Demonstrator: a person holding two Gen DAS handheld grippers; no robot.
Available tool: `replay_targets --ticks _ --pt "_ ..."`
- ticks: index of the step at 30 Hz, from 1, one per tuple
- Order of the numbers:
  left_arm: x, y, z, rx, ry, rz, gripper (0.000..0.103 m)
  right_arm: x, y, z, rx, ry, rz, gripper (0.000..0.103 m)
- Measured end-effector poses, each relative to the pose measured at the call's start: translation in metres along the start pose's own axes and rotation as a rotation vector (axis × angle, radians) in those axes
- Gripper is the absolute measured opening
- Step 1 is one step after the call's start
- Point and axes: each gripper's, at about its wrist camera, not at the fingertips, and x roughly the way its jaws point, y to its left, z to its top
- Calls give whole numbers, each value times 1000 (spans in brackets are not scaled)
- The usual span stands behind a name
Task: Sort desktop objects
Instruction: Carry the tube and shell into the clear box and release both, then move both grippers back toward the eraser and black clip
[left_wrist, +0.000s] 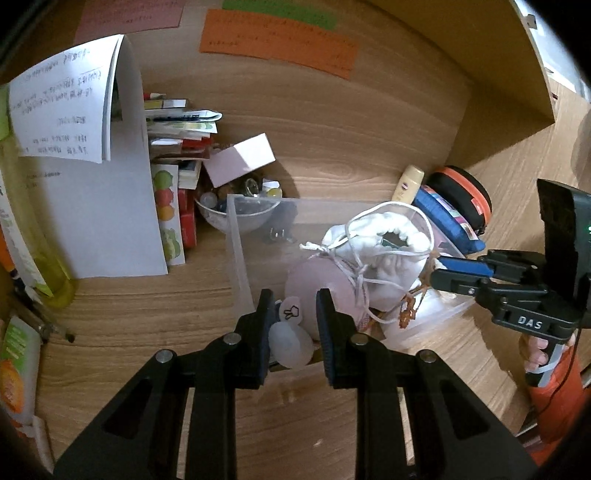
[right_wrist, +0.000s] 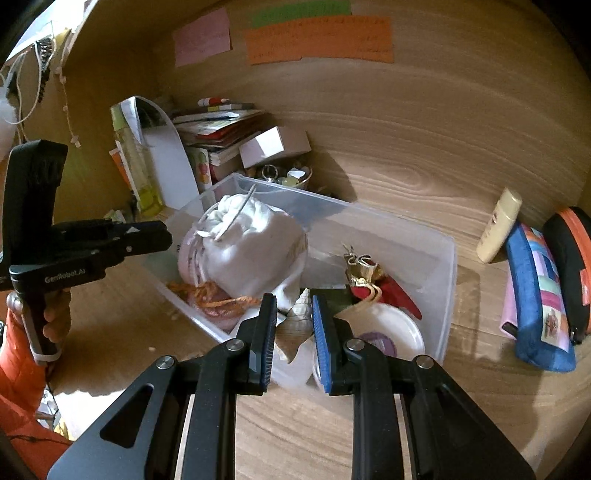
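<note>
A clear plastic bin stands on the wooden desk. It holds a white drawstring pouch, an orange cord, a red and gold pouch and a round white lid. My left gripper is over the bin's near edge, shut on a small whitish bottle. My right gripper is over the bin, shut on a brown spiral seashell. Each gripper shows in the other's view.
A stack of books, white papers, a white box and a bowl of trinkets stand at the back left. A lotion tube, a blue pencil case and a black-orange case lie right of the bin.
</note>
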Motion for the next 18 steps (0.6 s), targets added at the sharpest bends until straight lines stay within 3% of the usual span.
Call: replay_targets --ticks 8,12,18 --pt "-8 -12 0 40 -20 -8 28 7 7 0 -31 -10 -53 18" --pt "-13 -13 2 36 -29 -4 29 -3 13 -1 -42 -36 -69 32" --pt "-30 -21 -1 54 -64 31 50 -24 27 -6 -73 -71 -86 45"
